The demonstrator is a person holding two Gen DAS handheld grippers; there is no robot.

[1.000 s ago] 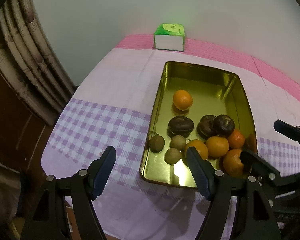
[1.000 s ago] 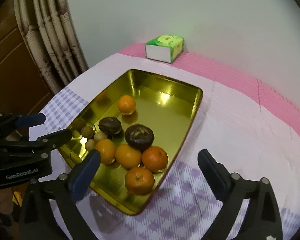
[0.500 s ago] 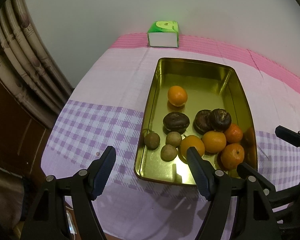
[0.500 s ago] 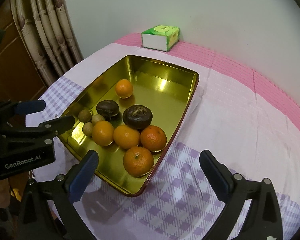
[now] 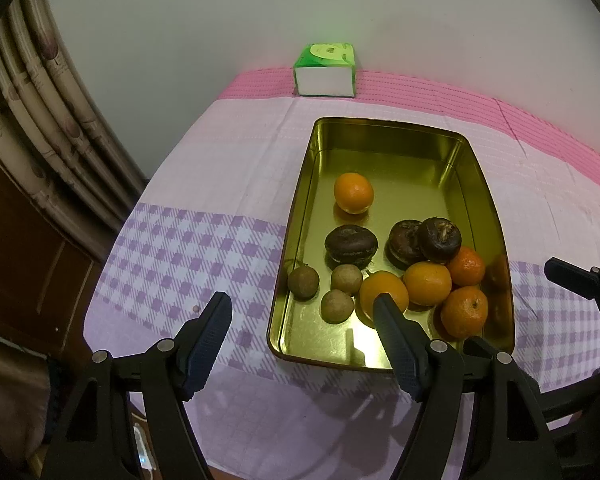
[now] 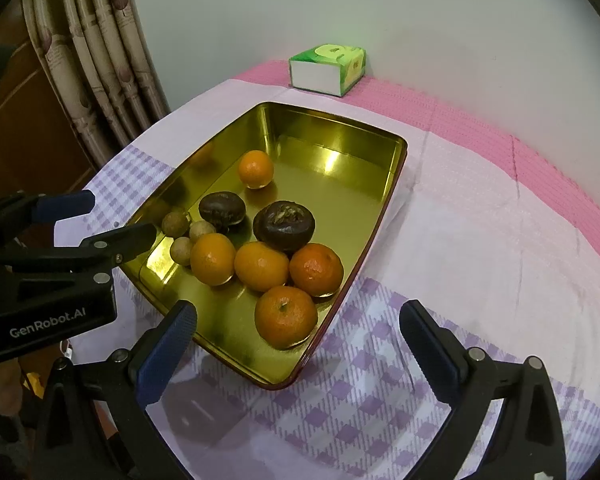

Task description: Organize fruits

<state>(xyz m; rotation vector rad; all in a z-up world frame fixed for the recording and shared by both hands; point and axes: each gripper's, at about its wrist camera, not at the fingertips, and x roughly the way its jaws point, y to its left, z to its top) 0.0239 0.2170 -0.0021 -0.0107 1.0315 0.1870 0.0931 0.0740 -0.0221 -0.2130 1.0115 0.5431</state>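
Observation:
A gold metal tray [image 5: 384, 130] [image 6: 396, 184] holds several oranges, three dark brown fruits and three small tan fruits. One orange [image 5: 353, 193] [image 6: 255, 169] lies alone toward the far end. The tan fruits [image 5: 303, 283] [image 6: 175, 223] cluster at the near left. My left gripper [image 5: 302, 318] is open and empty, above the tray's near left corner. My right gripper [image 6: 296, 330] is open and empty, above the tray's near right corner by the nearest orange [image 6: 285, 316]. Each gripper shows in the other's view [image 6: 76, 224] [image 5: 576, 280].
A green and white tissue box [image 5: 325, 70] [image 6: 327, 69] stands at the back by the wall. The table has a pink and purple checked cloth [image 5: 188, 248]. A curtain [image 5: 40, 120] and a wooden panel [image 5: 16, 248] stand to the left past the table edge.
Both grippers have drawn back and up from the tray, so the tray and fruits sit farther away in both views. Both stay open. The fruits have not moved.

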